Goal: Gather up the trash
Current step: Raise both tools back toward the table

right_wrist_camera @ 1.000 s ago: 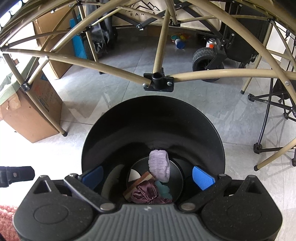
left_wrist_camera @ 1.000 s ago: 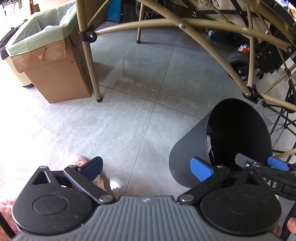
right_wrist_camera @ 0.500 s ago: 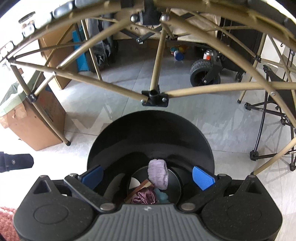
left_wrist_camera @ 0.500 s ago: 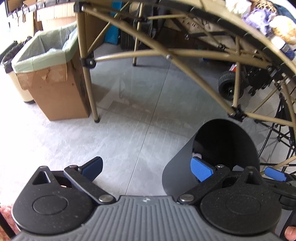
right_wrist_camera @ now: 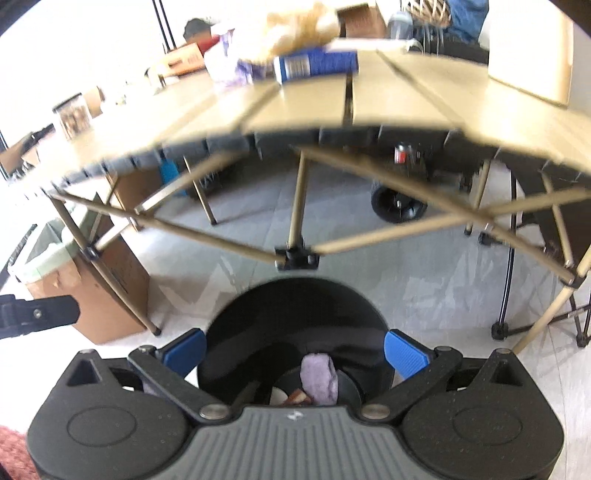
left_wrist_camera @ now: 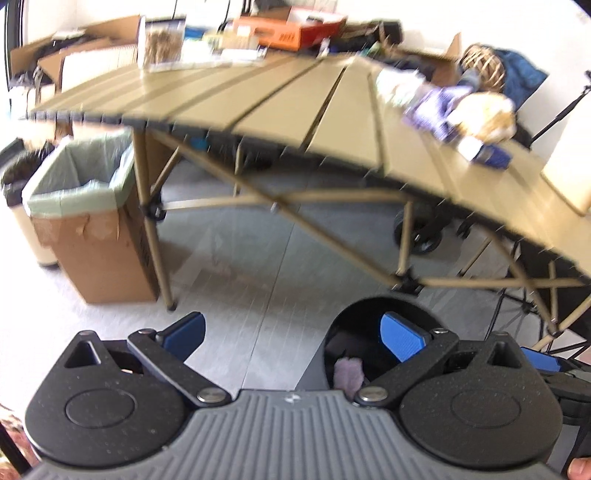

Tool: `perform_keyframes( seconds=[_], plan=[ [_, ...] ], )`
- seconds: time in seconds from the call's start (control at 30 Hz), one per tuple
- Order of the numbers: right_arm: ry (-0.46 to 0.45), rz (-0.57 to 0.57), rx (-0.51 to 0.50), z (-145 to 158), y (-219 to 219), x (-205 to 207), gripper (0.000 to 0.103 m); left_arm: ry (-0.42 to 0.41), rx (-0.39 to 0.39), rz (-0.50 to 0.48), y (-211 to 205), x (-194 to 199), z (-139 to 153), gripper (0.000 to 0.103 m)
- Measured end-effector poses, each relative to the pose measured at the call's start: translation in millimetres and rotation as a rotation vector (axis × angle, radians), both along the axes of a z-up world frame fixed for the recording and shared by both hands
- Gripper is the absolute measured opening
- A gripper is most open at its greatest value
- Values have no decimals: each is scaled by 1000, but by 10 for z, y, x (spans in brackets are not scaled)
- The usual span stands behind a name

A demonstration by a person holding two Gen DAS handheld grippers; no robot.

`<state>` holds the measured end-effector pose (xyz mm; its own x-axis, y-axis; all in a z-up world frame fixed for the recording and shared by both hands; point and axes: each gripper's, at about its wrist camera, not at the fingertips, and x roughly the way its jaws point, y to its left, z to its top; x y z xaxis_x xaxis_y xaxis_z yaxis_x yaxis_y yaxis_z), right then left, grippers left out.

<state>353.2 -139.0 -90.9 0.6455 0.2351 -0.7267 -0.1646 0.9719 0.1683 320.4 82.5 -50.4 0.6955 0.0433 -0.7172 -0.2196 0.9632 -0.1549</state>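
Observation:
A black round waste bin (right_wrist_camera: 295,325) stands on the floor under the tan slatted table (right_wrist_camera: 369,107). Inside it lies a pale purple wad (right_wrist_camera: 319,378) with other scraps beneath. My right gripper (right_wrist_camera: 295,350) hangs open just above the bin's mouth, holding nothing. My left gripper (left_wrist_camera: 291,332) is open and empty to the left of the bin (left_wrist_camera: 369,332), its right finger over the rim. On the table lie a blue can (right_wrist_camera: 317,66), purple wrapping (left_wrist_camera: 436,107) and a tan crumpled wad (left_wrist_camera: 484,110), all blurred.
A cardboard box lined with a green bag (left_wrist_camera: 88,221) stands at the left by a table leg (left_wrist_camera: 157,254). Tan crossed struts (right_wrist_camera: 369,236) run under the table. A black wheel (right_wrist_camera: 399,206) sits behind. Boxes and clutter (left_wrist_camera: 280,29) cover the table's far side.
Both grippers have risen and tilted up: the tabletop and the things on it have come into view, and the bin looks smaller and lower. Both stay open.

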Motion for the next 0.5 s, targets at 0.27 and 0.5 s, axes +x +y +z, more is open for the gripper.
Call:
perform_keyframes(
  seconds=[0.27, 0.5],
  plan=[
    [-137, 17, 41, 503, -159, -145, 103, -118, 32, -19, -166, -33, 418, 103],
    [-293, 9, 76, 906, -290, -90, 103, -216, 25, -3, -224, 76, 751, 103]
  ],
)
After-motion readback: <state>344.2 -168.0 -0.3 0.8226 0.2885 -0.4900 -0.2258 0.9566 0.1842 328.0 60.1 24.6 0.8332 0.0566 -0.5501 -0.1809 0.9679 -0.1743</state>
